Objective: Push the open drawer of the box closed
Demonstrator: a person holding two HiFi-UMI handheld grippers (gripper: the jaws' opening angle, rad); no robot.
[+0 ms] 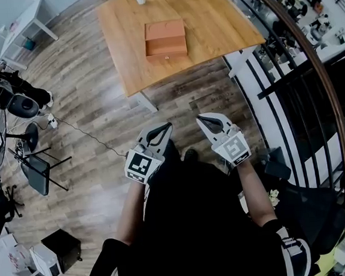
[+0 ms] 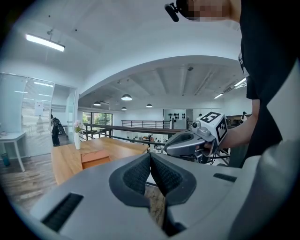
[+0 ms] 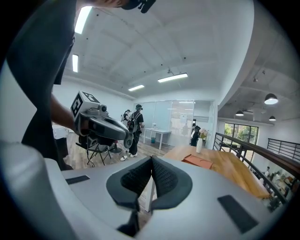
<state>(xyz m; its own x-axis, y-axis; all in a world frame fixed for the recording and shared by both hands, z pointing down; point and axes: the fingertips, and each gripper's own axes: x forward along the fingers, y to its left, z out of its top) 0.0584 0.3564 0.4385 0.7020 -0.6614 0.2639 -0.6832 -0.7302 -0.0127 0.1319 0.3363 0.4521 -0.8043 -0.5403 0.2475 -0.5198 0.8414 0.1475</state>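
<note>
Lying far beyond left claw (image 1: 167,127) and right claw (image 1: 200,119) is the box (image 1: 165,40).

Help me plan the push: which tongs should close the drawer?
Left, marginally. Both tongs are shut and short of the table, but the left tongs line up with the drawer; the right tongs sit off to its side.

Bright, even indoor light comes from a ceiling strip (image 2: 45,42) at ten o'clock in the left gripper view. Pale glare lies on the floor (image 1: 105,89). Fisheye bending grows toward every edge, with black corners. The left gripper (image 2: 150,157) looks soft close up.
</note>
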